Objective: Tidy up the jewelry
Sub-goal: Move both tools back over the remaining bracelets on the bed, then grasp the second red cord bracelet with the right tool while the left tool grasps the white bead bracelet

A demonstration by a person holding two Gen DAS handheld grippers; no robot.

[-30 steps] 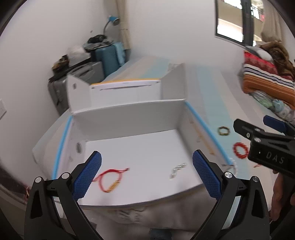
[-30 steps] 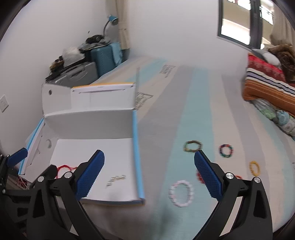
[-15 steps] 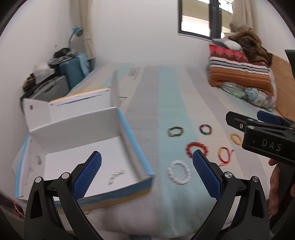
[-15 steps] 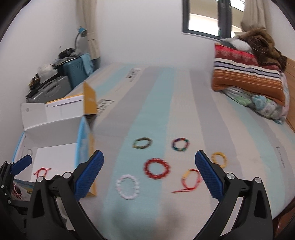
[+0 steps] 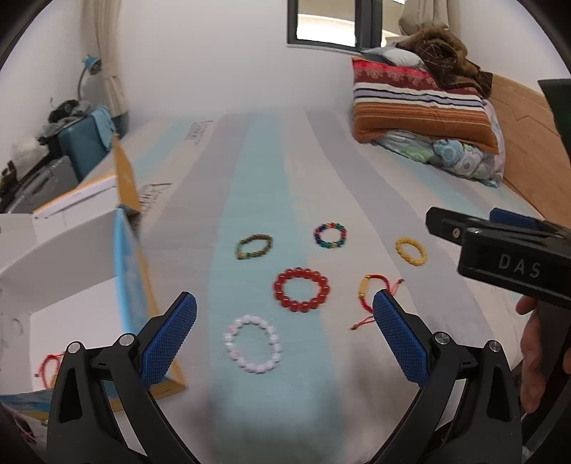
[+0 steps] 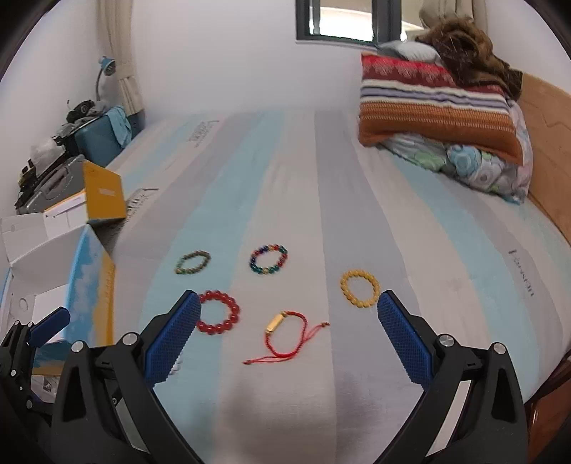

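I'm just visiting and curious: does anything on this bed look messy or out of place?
Only slightly: the red cord bracelet with a gold tube bead trails loose cord ends across the striped mattress, unlike the neat beaded rings such as the yellow bead bracelet.

A home bedroom: a striped bed (image 6: 303, 200), folded blankets (image 6: 435, 96) stacked by the wooden headboard (image 6: 546, 117), a curtained window (image 6: 342, 19), suitcases (image 6: 96, 142) in the corner.

The letters "DAS" stand in pale capitals on the black body of the right gripper (image 5: 515, 266), seen from the left wrist view. The mattress (image 6: 321, 200) carries dark print near its far left corner and along its right edge, perhaps a brand name, too blurred to read.
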